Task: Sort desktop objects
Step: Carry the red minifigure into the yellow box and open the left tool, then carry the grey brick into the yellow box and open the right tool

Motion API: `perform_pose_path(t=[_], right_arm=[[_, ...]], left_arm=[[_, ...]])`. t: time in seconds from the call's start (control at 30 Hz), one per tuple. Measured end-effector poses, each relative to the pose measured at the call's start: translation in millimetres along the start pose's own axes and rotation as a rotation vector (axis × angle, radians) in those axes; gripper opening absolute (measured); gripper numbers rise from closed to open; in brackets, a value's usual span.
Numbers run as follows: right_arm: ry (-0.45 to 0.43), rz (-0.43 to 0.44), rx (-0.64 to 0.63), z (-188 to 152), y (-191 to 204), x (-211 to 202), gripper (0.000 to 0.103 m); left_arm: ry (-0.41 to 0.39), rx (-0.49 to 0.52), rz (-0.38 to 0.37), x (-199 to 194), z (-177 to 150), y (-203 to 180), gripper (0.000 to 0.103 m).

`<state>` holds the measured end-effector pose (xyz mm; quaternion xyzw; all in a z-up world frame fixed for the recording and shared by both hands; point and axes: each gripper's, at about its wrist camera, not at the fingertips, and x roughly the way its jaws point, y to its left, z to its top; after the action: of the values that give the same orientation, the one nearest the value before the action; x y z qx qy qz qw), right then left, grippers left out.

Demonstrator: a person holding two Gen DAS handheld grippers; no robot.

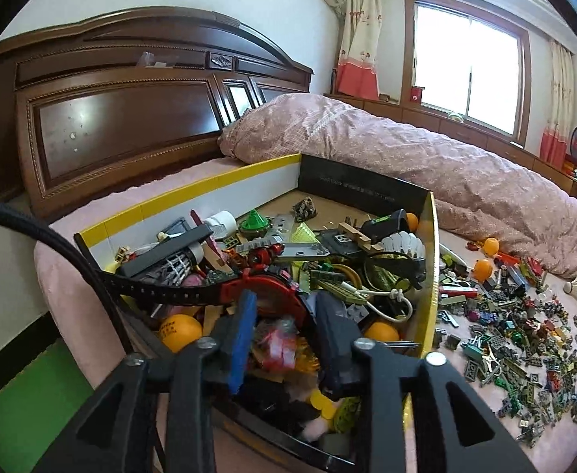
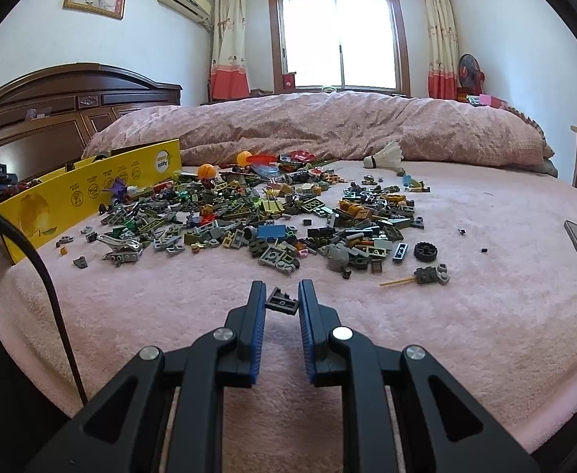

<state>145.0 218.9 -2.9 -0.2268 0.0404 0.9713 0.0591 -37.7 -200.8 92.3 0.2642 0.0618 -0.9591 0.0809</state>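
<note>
1. The right gripper (image 2: 282, 295) is pinching a small dark grey brick (image 2: 281, 302) between its tips, above the pink blanket (image 2: 465, 315).
2. The left gripper (image 1: 284, 307) is hanging spread apart over the yellow box (image 1: 428, 276), its tips partly blocking the red-and-black watch (image 1: 256, 295).
3. The brick pile (image 2: 268, 216) is lying farther ahead.

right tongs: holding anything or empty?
Holding. The right tongs are shut on a small dark grey brick, pinched between the blue pads above the pink blanket.
</note>
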Motion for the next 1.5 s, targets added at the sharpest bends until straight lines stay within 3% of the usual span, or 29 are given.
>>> perform_pose_path(t=[0.2, 0.43, 0.77, 1.03, 1.3, 1.5], right_arm=[[0.002, 0.018, -0.022, 7.6, 7.2, 1.1, 0.017], [-0.028, 0.141, -0.078, 39.9, 43.9, 10.2, 0.017], [-0.02, 0.479, -0.109, 102.8, 155.5, 49.0, 0.017], [0.025, 0.646, -0.158, 140.1, 254.6, 95.8, 0.017], [0.153, 0.766, -0.115, 160.3, 324.9, 159.9, 0.017], [0.19, 0.751, -0.134, 163.1, 348.0, 181.2, 0.017]], left_arm=[[0.016, 0.023, -0.011, -3.8, -2.4, -4.3, 0.041], [0.008, 0.01, -0.031, -19.3, -8.8, 0.4, 0.05], [0.033, -0.03, -0.03, -33.1, -18.9, 23.7, 0.051], [0.005, -0.058, -0.002, -49.8, -27.5, 47.6, 0.051], [-0.002, -0.04, 0.001, -45.3, -38.1, 53.0, 0.051], [-0.018, -0.026, -0.014, -46.6, -38.5, 47.0, 0.051]])
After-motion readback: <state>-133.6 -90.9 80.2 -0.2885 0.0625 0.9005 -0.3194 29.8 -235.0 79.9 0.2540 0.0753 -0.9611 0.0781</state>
